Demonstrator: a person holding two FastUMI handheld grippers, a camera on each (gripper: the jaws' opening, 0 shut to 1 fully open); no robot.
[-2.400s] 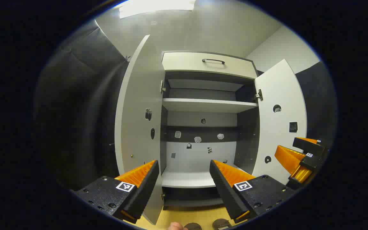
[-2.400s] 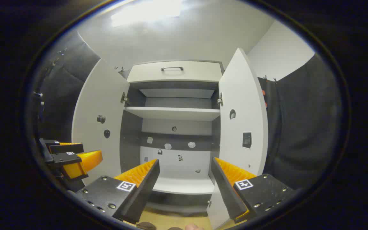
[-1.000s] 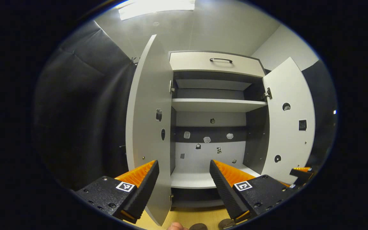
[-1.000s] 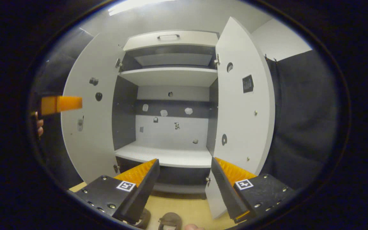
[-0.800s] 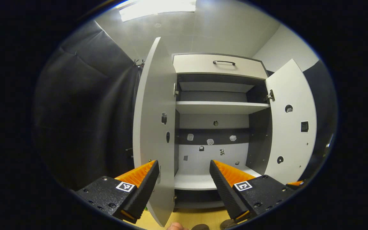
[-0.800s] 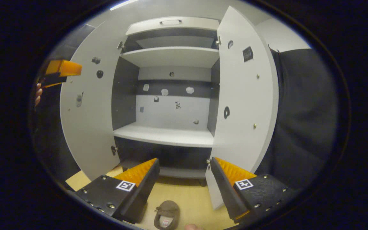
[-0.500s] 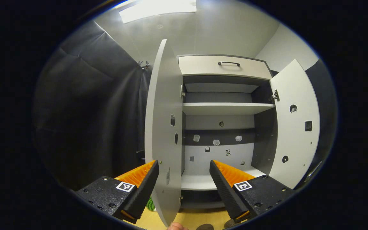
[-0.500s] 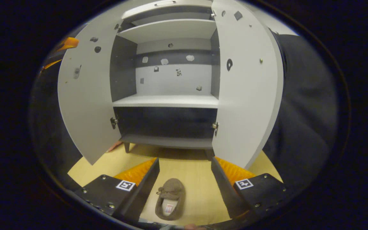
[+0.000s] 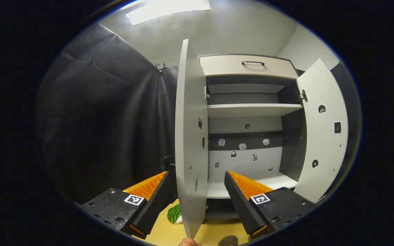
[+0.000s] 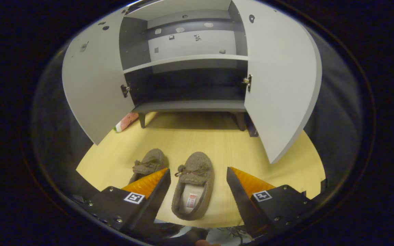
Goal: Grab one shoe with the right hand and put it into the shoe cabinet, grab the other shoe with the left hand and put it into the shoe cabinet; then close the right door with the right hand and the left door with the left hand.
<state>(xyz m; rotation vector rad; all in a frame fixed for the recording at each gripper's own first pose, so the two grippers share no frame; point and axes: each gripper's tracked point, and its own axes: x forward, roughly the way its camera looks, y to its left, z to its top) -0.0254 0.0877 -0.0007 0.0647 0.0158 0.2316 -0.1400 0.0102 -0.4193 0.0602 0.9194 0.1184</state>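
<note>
Two brown fuzzy slippers lie side by side on the yellow floor in the right gripper view. The right slipper (image 10: 194, 184) sits between the fingers of my open right gripper (image 10: 197, 179), which hovers above it. The left slipper (image 10: 148, 163) is partly hidden behind the left finger. The shoe cabinet (image 10: 186, 65) stands beyond with both doors open and bare shelves. In the left gripper view my open left gripper (image 9: 197, 179) holds nothing. It faces the edge of the left door (image 9: 187, 136), with the right door (image 9: 322, 133) swung wide.
A watermelon-patterned object (image 9: 174, 213) lies on the floor by the cabinet's left leg, also seen as a pink-green thing (image 10: 126, 122). Black cloth walls flank the cabinet. A drawer with a dark handle (image 9: 252, 63) tops it. A fingertip (image 9: 187, 242) shows at the bottom.
My right gripper has tilted down from the cabinet shelves to the floor, bringing both slippers into view between its fingers. My left gripper has shifted left, so the left door now shows edge-on.
</note>
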